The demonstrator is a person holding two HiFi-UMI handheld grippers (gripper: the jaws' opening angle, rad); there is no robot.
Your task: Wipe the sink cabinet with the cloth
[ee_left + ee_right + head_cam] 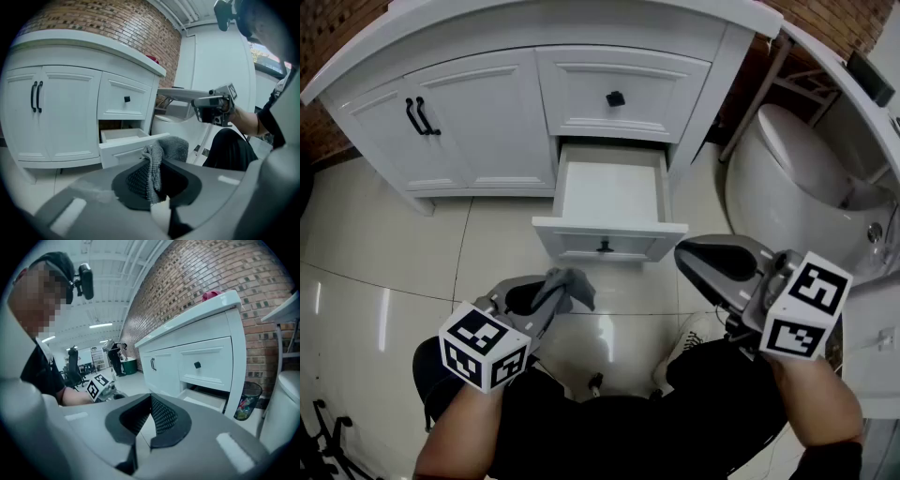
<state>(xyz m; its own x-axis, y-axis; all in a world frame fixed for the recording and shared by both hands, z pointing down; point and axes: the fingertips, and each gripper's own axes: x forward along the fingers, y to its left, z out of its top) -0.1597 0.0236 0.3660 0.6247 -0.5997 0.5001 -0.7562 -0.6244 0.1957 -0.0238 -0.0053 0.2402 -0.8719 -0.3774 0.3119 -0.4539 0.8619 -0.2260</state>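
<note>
Cloth (161, 154) of a grey, nubbly weave hangs bunched and crumpled, with one fold flopping over to the right. It is pinched between the jaws of the left gripper (542, 302), which are closed tight on it. It is held low over the glossy tiled floor (384, 262), just in front of the open drawer (605, 246) and not touching it.

The right gripper (150, 401) is held up at the right, near that drawer's right corner. Its jaws are narrow, the ribbed pads meet at the tips, and nothing sits between them.

The sink cabinet (487, 131) is white with a curved top. It has two doors (441, 122) on the left with slim black handles side by side. On the right an upper drawer (619, 94) with a small black knob is shut. The lower drawer below it is pulled well out toward the person, and its white inside is bare.

A white toilet (797, 178) stands to the right of the cabinet. In the right gripper view a dark mesh bin (246, 401) sits between cabinet and toilet against the brick wall (220, 273). It holds some coloured scraps too small to make out.
</note>
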